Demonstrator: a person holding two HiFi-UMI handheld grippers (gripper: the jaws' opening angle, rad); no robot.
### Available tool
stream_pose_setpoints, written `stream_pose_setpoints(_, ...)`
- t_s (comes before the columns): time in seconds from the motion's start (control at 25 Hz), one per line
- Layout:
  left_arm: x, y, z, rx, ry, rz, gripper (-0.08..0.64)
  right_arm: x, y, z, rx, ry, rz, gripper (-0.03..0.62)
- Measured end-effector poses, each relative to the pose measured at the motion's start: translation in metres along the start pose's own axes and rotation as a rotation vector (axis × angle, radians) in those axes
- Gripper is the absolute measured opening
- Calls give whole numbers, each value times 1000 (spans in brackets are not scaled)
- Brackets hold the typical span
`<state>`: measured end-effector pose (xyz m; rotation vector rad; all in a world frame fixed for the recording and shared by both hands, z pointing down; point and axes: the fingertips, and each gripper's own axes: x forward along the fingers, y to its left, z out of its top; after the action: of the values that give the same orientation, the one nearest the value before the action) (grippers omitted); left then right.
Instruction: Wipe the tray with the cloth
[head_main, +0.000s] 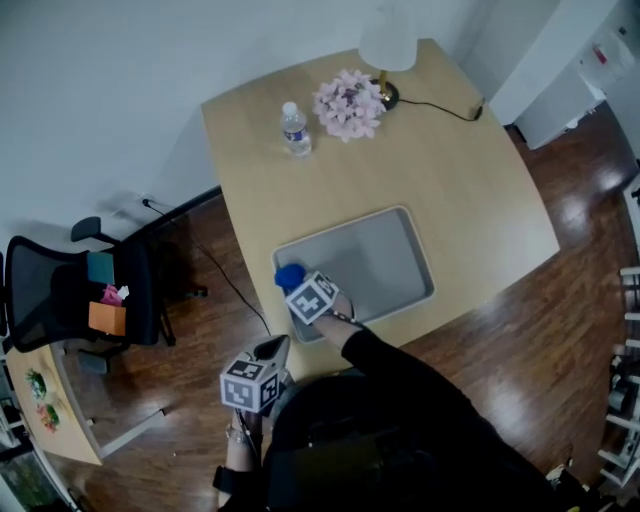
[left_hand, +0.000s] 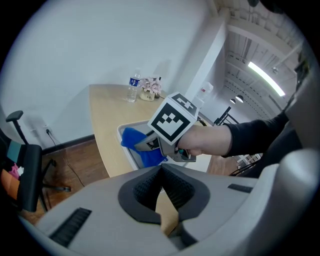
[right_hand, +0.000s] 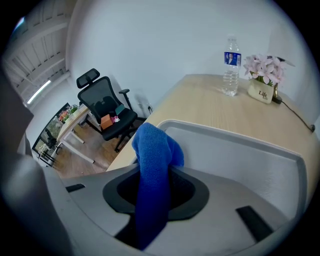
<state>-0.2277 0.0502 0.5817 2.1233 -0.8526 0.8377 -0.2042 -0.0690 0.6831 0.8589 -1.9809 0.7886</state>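
A grey tray (head_main: 385, 258) lies near the front edge of the wooden table. My right gripper (head_main: 293, 283) hovers at the tray's near-left corner, shut on a blue cloth (head_main: 289, 275). In the right gripper view the cloth (right_hand: 152, 160) bulges out of the closed jaws, over the tray's rim (right_hand: 225, 132). My left gripper (head_main: 274, 347) is off the table beside the person's body, shut with nothing in it. The left gripper view shows its pads meeting, and beyond them the right gripper (left_hand: 145, 146) with the cloth (left_hand: 134, 138) at the tray's corner (left_hand: 121, 133).
A water bottle (head_main: 295, 130), a pot of pink flowers (head_main: 348, 103) and a lamp (head_main: 388, 45) with its cable stand at the table's far side. A black office chair (head_main: 80, 295) stands on the wooden floor to the left.
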Motion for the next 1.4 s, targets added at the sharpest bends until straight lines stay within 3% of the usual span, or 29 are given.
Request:
stream_pose_setpoints(0.28, 10, -11, 11, 28, 6, -18, -5, -23, -36, -12, -13, -9, -77, 112)
stream_pose_setpoints(0.88, 35, -47, 22, 87, 30, -61, -5, -98, -203, -105, 179, -19, -295, 110)
stream_pose_setpoints(1.08, 34, -52, 22, 94, 30, -57, -5, -114, -230, -122, 208, -11, -341, 112)
stream_pose_setpoints(1.4, 23, -43, 20, 69, 12, -33, -5, -130, -251, -132, 153, 34, -432, 112)
